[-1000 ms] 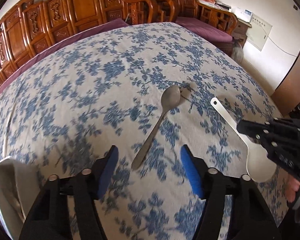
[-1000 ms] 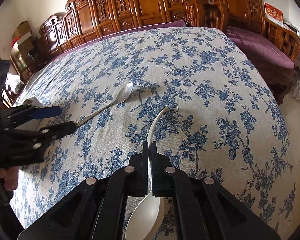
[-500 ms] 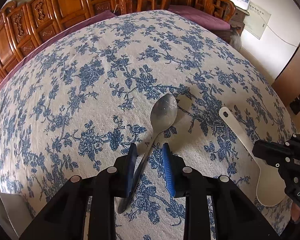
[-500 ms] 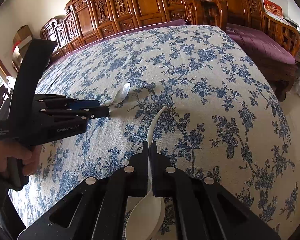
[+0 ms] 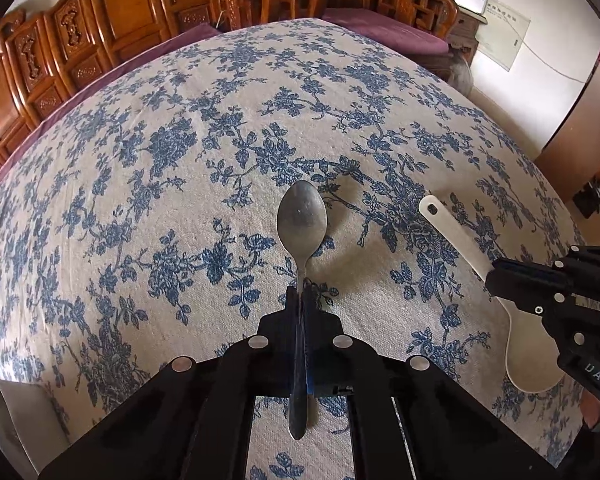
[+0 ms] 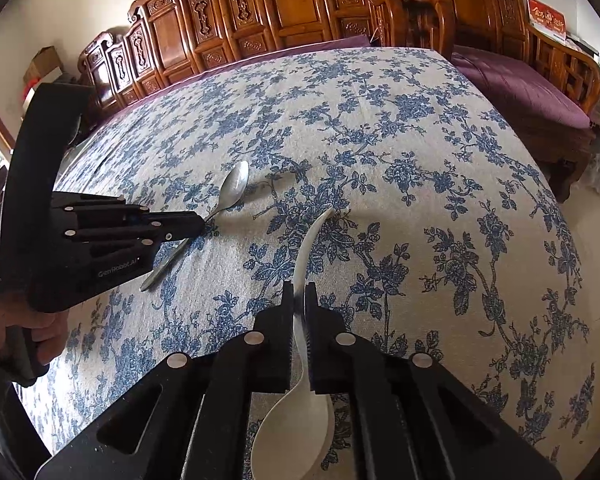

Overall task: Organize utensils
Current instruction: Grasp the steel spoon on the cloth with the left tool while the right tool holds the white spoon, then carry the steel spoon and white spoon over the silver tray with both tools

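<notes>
Fingers of both grippers are pinched on handles so I can lift each utensil cleanly: left gripper (image 5: 301, 300) clamps the metal spoon (image 5: 302, 220) mid-frame, right gripper (image 6: 299, 300) pinches the white spoon (image 6: 300, 412), its jaws easing slightly, both over the table (image 6: 440, 140).

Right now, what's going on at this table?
A person is sorting utensils on a blue floral tablecloth with handheld tongs in each hand. The left tongs are shut on the handle of a metal spoon, bowl pointing away. The right tongs sit around the neck of a white plastic spoon, jaws just easing open, with the handle between them. Both spoons look to be down on the cloth, side by side and apart.
</notes>
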A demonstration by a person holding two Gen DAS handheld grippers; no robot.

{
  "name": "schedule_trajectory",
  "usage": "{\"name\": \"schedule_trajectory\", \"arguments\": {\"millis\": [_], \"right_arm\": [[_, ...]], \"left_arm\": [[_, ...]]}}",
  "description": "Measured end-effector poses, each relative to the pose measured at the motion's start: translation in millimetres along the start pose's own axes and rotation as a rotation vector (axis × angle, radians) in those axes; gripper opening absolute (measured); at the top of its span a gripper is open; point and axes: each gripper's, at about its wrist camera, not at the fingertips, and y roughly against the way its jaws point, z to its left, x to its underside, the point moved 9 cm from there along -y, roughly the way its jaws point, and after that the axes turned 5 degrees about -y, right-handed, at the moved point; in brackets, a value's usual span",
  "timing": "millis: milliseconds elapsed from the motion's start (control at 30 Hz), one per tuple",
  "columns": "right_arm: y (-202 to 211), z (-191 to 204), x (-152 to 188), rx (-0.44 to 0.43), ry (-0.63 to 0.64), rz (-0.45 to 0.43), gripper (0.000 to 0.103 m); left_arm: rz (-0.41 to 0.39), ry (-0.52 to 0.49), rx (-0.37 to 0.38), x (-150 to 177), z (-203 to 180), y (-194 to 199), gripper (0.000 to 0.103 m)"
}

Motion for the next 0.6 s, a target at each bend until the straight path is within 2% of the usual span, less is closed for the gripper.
{"name": "schedule_trajectory", "arguments": {"millis": [100, 200, 433, 600], "right_arm": [[-6.6, -6.6, 5.4, 0.037, -0.005, 0.033, 0.013], [-9.1, -11.3, 7.4, 0.034, -0.025, 0.045, 0.012], [-8.7, -10.5, 7.1, 0.029, -0.035, 0.038, 0.011], [2.7, -0.1, -1.3, 0.014, -0.03, -0.007, 0.011]], "left_arm": [[-0.002, 0.007, -0.002, 2.3, 1.7, 2.0, 0.002], [-0.017, 0.014, -0.005, 2.5, 3.1, 8.6, 0.002], [-0.057, 0.014, 0.0, 1.0, 1.0, 33.2, 0.002], [-0.082, 0.007, -0.006, 4.6, -1.0, 56.1, 0.002]]}}
